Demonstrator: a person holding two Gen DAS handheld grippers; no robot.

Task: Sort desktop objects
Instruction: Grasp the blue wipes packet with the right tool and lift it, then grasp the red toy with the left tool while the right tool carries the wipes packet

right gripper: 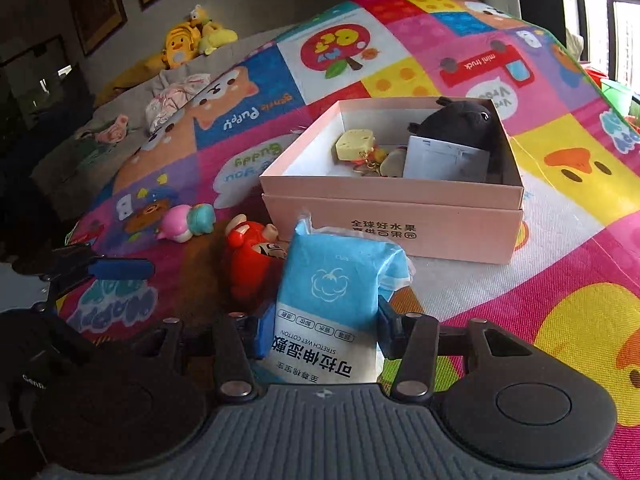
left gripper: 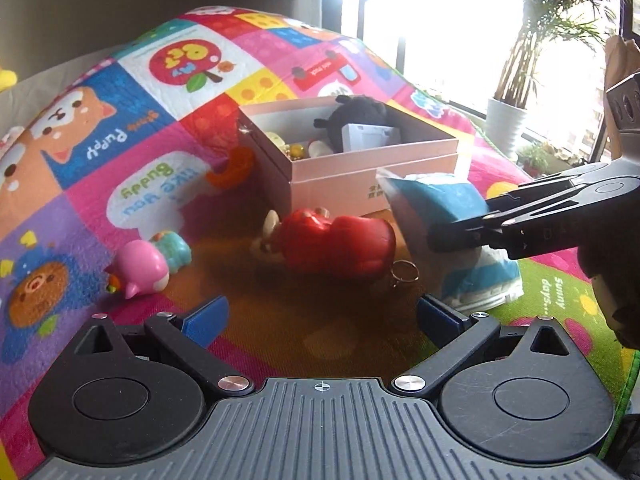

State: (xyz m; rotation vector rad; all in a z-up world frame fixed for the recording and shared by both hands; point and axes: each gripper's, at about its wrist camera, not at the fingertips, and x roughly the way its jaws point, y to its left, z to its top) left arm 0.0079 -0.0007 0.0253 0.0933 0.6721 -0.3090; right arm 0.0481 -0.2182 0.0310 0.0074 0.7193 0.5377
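Observation:
My right gripper is shut on a blue and white wet-wipe pack, held in front of the pink box; the pack also shows in the left wrist view. My left gripper is open and empty, low over the mat, facing a red toy figure with a key ring. The red toy also shows behind the pack in the right wrist view. The box holds a black plush, a white card, a cheese charm and small trinkets.
A pink toy and a teal toy lie left of the red figure. An orange piece lies by the box's left corner. The colourful play mat covers the surface. Potted plants stand by the window.

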